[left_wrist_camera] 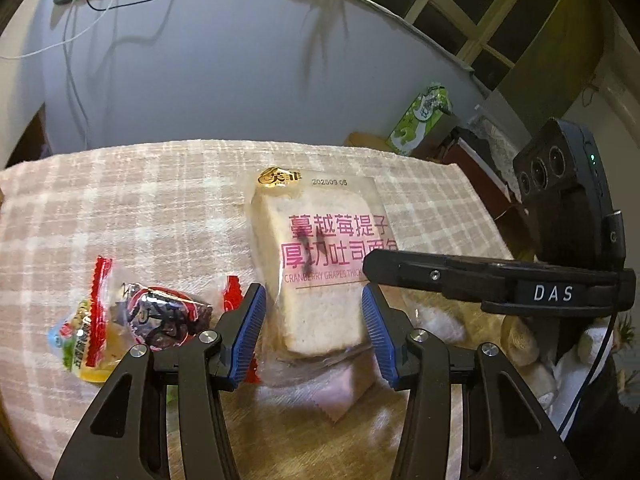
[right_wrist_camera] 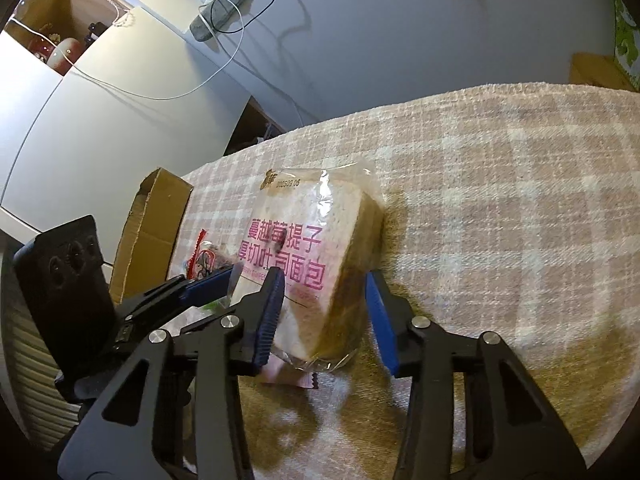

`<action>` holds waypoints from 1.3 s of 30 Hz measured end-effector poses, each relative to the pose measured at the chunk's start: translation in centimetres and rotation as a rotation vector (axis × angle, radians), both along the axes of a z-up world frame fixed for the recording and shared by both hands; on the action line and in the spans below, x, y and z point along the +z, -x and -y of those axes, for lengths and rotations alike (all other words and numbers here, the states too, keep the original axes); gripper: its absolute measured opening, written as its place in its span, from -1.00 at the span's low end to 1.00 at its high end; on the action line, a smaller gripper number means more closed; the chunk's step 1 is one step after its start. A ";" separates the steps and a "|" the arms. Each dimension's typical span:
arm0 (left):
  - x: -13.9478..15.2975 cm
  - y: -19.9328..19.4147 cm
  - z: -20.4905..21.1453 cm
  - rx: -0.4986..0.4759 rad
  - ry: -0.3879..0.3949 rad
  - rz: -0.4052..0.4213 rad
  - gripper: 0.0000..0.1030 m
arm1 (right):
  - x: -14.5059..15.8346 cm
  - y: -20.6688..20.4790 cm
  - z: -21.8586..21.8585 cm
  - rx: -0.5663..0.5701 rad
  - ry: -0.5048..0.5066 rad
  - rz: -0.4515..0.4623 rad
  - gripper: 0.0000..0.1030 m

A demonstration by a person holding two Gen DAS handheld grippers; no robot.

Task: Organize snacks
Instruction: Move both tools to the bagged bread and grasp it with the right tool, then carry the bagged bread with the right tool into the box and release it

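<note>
The bread pack is lying on the checked worktop. It is soft and light — easily squashed. Both sets of jaws are apart around its near end; no squeeze is seen, so only a gentle hold on the sides is needed.

Left gripper: pitched steeply downward, jaws partly apart, blue pads standing at 9 and 3 o'clock of the bread packet; a gap shows at the 3 o'clock pad, contact at the 9 o'clock pad cannot be told

Right gripper: same steep downward pitch, jaws set on either side of the same packet. Its 9 o'clock pad lies against the wrapper face; the 3 o'clock pad sits just beside the crust edge, contact unclear
</note>
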State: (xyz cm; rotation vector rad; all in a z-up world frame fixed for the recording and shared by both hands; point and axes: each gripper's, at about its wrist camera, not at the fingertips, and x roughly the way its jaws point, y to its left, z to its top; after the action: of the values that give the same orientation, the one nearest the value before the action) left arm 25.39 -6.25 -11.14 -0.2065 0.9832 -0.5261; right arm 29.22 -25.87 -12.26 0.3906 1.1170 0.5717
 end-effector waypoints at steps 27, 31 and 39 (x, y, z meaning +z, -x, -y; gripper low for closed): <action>4.5 5.9 -3.3 0.050 -0.048 0.152 -0.08 | 4.9 3.1 -5.8 0.079 0.039 0.099 -0.20; 5.4 7.0 -5.1 0.084 -0.053 0.178 -0.08 | 5.9 4.0 -7.9 0.114 0.038 0.123 -0.20; 6.6 9.0 -9.4 0.170 -0.062 0.216 -0.08 | 7.6 4.7 -12.9 0.195 0.038 0.157 -0.20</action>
State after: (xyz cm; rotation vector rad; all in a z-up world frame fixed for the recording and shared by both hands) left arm 16.38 3.12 -4.57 -0.1723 0.7629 -0.3533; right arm 24.47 -13.00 -4.70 0.2011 1.0192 0.7391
